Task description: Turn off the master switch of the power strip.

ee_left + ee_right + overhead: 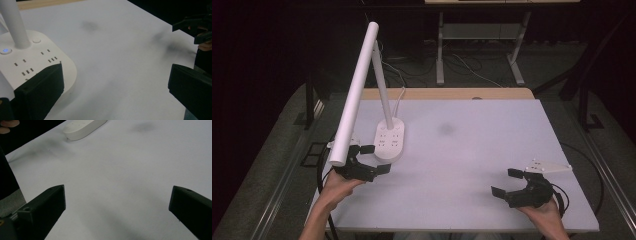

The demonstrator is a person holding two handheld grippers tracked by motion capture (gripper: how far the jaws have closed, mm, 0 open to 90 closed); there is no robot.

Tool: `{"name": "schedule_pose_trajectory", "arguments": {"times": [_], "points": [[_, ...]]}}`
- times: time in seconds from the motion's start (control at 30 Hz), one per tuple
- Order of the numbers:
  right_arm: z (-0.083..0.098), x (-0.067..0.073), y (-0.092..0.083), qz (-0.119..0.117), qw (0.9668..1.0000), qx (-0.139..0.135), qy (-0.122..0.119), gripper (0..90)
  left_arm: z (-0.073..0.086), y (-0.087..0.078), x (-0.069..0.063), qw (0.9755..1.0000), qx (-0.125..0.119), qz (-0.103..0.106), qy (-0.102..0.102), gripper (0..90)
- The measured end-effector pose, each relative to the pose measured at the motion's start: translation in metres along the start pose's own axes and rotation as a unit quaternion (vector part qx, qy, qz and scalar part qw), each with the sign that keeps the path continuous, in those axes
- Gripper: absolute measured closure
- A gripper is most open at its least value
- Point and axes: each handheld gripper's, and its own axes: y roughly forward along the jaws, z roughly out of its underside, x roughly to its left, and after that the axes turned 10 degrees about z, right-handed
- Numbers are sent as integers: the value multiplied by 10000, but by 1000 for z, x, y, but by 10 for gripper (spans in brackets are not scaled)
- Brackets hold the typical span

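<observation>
A white desk lamp stands at the table's left, its oval base carrying socket slots and its long tube head reaching toward me. My left gripper is open at the base's near end, nothing between its jaws. In the left gripper view the base lies just past the left jaw, a blue-lit button glowing beside the lamp's stem. My right gripper is open at the near right, low over bare table. The base lies far off in the right gripper view.
The white table top has a faint dark smudge near its middle. A wooden strip runs along the far edge. Cables and desk legs lie on the floor beyond. The lamp's cord trails off the back.
</observation>
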Motion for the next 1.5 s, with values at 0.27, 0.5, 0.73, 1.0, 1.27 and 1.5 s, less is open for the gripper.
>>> {"name": "schedule_pose_trajectory", "arguments": {"times": [0.27,0.5,0.73,1.0,1.27,1.5], "points": [[0,0,0,6,10000,-1,9,3,-5,0,9,9999,111,-55,-19,0],[0,0,0,5,10000,10,-3,2,-12,0,17,9998,162,-119,-33,0],[0,0,1,9,10000,20,-3,2,-19,-2,24,9996,232,-168,-5,0],[1,0,2,18,10000,21,-46,2,-27,-4,32,9994,260,-231,38,0],[1,0,2,21,10000,23,-49,2,-34,-4,38,9991,306,-295,0,0],[1,1,1,28,10000,27,-39,3,-39,-9,48,9986,364,-393,2,2]]}}
